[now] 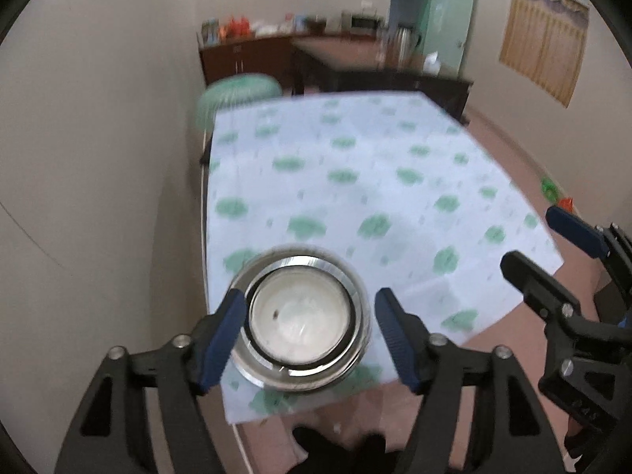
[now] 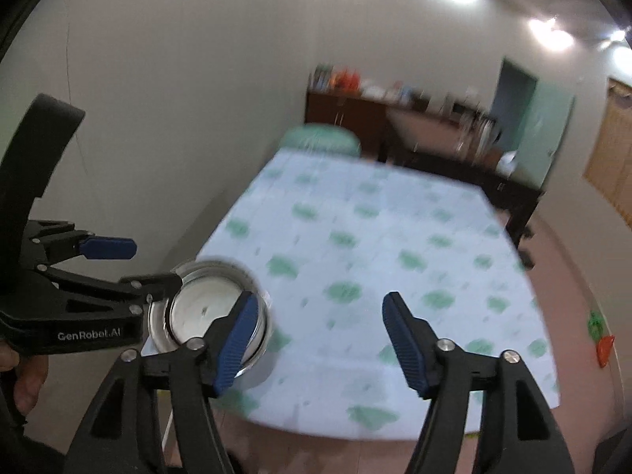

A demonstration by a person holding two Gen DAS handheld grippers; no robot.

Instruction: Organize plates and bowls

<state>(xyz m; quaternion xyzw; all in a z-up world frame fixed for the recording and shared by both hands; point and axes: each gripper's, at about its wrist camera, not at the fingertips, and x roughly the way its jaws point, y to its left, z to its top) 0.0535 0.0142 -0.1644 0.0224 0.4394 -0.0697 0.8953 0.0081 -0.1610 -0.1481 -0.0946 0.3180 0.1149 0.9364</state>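
Steel-rimmed nested bowls sat stacked at the cloth-covered table's seven o'clock corner, so sorting looked largely finished, left gripper and right gripper both spread apart, empty.

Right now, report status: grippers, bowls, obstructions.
Left gripper open, straddling stacked bowls. Right gripper open, empty, above the table. Nothing in the way.

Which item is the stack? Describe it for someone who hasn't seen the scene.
Find the table with the white, green-patterned cloth. At its near left corner sits the round stainless-steel bowl stack, white inside. It is the only dish on the cloth, between the open left tongs.
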